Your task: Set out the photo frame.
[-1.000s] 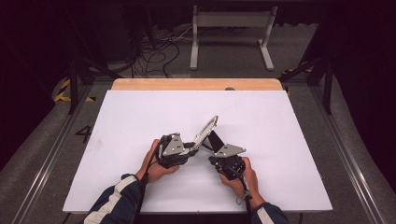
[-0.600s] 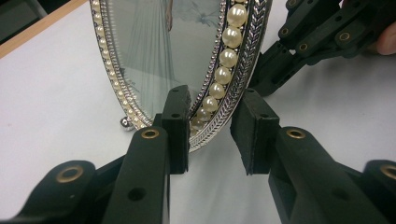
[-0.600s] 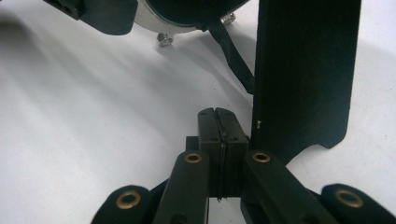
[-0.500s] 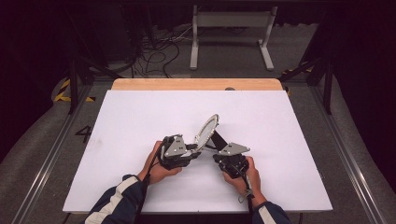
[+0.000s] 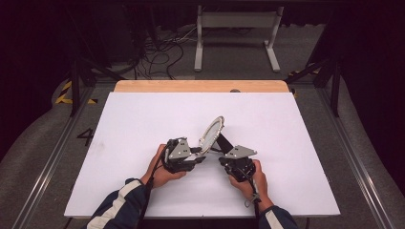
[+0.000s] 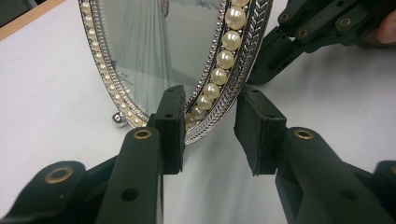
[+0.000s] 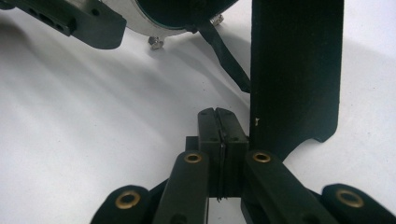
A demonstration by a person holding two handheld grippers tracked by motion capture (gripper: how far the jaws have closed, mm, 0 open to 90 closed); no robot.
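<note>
Oval mirror (image 5: 211, 135) stands tilted near the middle of the white table (image 5: 143, 119), leaning back on its black easel stand (image 7: 294, 70). Both grippers are at its base, one either side — looks like they're setting it upright and checking that it holds.

Left gripper (image 6: 210, 135): jaws part open and have just been opening. The mirror's lower rim sits between the pads. The left-hand pad (image 6: 170, 128) is at or just in front of the frame edge; I can't tell if it touches. The other pad stands clear, gap visible. So no clamp now; I read it as letting go.

Right gripper (image 7: 218, 135): jaws fully closed, pads pressed together, nothing visibly pinched. It sits just beside the stand's foot, apparently bracing it or ready to nudge the stand's angle; contact not certain.

Materials:
- Frame: silvery metal, braided pattern, with an inner ring of cream pearl beads (image 6: 224, 60).
- Small ball feet (image 6: 119, 119) under the rim, resting on the table.
- Glass is clean and reflective.
- Stand is flat, matte, felt-like, with a thin black strap (image 7: 226, 56) tying it to the mirror back.

Table surface is smooth, so the feet could slide if bumped.
</note>
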